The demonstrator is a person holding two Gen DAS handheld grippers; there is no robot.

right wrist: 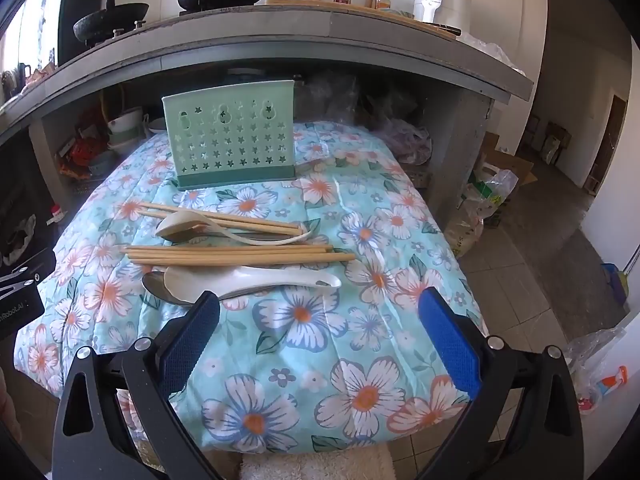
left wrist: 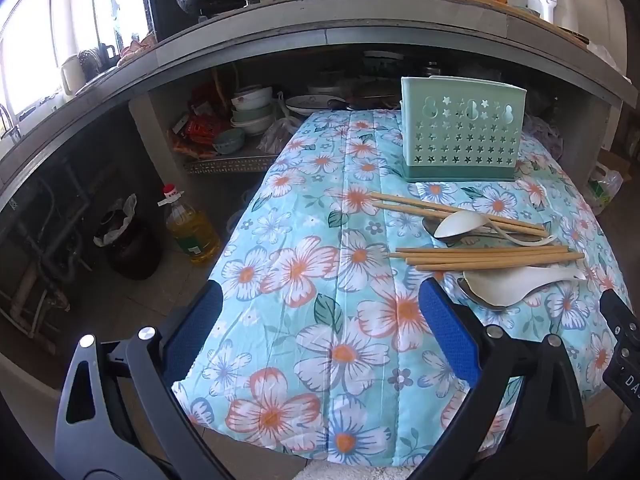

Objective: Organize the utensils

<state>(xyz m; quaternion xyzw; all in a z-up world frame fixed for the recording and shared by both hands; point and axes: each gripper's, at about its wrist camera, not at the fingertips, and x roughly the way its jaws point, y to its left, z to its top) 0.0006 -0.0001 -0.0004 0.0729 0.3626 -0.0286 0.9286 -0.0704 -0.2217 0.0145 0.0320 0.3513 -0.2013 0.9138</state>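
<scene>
Mint-green utensil holder (right wrist: 232,136) with star cutouts, upright at twelve o'clock on floral cloth (right wrist: 320,360) — bamboo chopsticks (right wrist: 240,256), white spoons (right wrist: 248,278) lying just nearer. "Robot.AI" partly readable at nine o'clock. Left gripper (left wrist: 320,312), right gripper (right wrist: 320,316) — spread wide, empty.

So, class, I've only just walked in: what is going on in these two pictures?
A person holds a gripper in each hand over a table covered with a flowered cloth, about to sort utensils. The left gripper and right gripper are both open and empty, touching nothing. Chopsticks and spoons lie in a loose pile on the cloth. The green holder stands upright behind them; nothing shows above its rim. No sorting seems to have started.
</scene>
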